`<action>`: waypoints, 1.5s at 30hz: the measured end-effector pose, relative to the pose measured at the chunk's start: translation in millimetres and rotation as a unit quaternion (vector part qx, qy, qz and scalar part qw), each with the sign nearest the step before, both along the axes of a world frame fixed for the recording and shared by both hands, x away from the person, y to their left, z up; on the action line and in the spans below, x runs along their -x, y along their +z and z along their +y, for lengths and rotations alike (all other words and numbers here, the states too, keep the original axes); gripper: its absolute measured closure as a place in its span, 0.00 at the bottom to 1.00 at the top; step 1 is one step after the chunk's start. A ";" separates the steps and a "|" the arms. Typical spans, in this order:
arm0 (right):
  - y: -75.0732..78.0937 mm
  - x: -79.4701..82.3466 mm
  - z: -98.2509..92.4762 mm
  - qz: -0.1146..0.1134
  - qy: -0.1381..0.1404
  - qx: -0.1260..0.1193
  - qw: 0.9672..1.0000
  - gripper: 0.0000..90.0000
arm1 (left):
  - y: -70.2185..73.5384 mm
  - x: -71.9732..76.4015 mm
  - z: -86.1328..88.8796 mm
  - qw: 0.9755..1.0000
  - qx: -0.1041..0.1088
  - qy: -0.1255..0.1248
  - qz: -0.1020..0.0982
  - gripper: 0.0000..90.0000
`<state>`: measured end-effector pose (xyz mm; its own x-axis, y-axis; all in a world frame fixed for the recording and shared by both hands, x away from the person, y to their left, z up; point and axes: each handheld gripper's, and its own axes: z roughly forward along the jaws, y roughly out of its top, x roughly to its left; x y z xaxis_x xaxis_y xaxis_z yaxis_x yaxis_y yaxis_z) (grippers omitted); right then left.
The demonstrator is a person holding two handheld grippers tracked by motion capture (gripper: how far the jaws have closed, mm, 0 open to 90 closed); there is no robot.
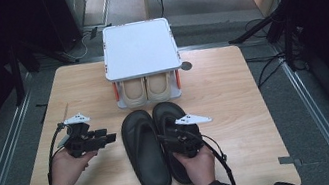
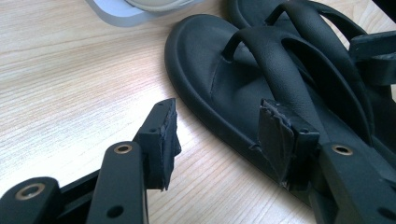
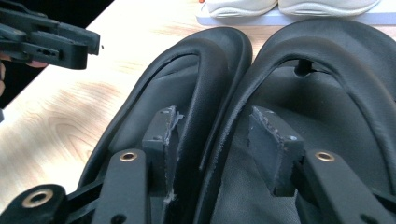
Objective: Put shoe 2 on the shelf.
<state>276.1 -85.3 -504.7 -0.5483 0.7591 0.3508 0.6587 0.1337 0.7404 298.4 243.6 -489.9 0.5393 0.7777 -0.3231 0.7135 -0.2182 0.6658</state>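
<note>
Black sandals (image 1: 154, 150): paired on table (image 1: 233, 91), touching.
Right gripper (image 3: 215, 140): jaws apart, straddling both inner edges.
Left gripper (image 2: 219, 135): jaws apart, nothing gripped.

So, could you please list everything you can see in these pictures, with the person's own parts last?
Flip-flops: two, black, side by side at the table's middle.
Shoe rack: one, white with orange posts, at the far edge.
Beige shoes: two, on the rack's lower shelf.
Table: one, light wood.
Left gripper: black, jaws open beside the left flip-flop.
Right gripper: black, jaws open over both flip-flops' inner edges.
Hands: two, dark sleeves.
</note>
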 end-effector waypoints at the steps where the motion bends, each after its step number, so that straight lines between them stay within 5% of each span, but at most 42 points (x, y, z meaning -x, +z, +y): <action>1: -1.0 -0.3 1.5 0.001 -0.001 0.003 1.000 0.57 | -0.2 -0.2 -0.1 1.000 0.000 0.001 0.000 0.53; 9: -7.5 -2.6 13.5 0.007 -0.016 0.008 1.000 0.49 | -0.4 -1.0 -0.4 1.000 0.001 0.000 0.001 0.53; 20: -18.2 -6.1 31.5 0.017 -0.036 0.026 0.999 0.51 | -0.3 -1.8 -0.1 1.000 0.007 0.000 0.003 0.53; 32: -19.4 -5.1 32.9 0.003 -0.043 0.046 0.998 0.62 | -0.7 -3.3 2.6 1.000 0.024 0.003 0.010 0.53; 45: -19.4 -7.7 27.9 0.016 -0.057 0.039 0.998 0.77 | -0.7 -4.7 7.8 0.999 0.047 0.010 0.016 0.53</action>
